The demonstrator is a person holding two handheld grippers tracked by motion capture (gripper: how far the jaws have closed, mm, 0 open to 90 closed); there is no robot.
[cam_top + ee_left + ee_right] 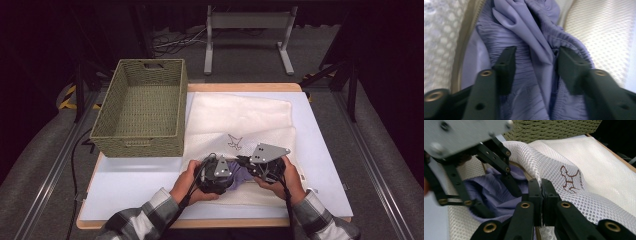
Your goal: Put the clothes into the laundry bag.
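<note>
1. Right gripper point(541, 202): jaws pinched together on the rim of the white mesh zip laundry bag point(564, 170), lifting it so the mouth stays open.
2. Left gripper point(535, 65): jaws apart, astride the bunched lilac elasticated cloth garment point(524, 37), prob. pushing it in.
3. Garment sits at bag's mouth, partly inside, at the table's near edge.
4. Green woven rectangular basket point(142, 107) waits empty beside the bag, likely the bag's destination.

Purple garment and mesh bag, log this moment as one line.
right gripper: shut on mesh bag edge | left gripper: open around purple garment at bag mouth | wicker basket: behind-left
</note>
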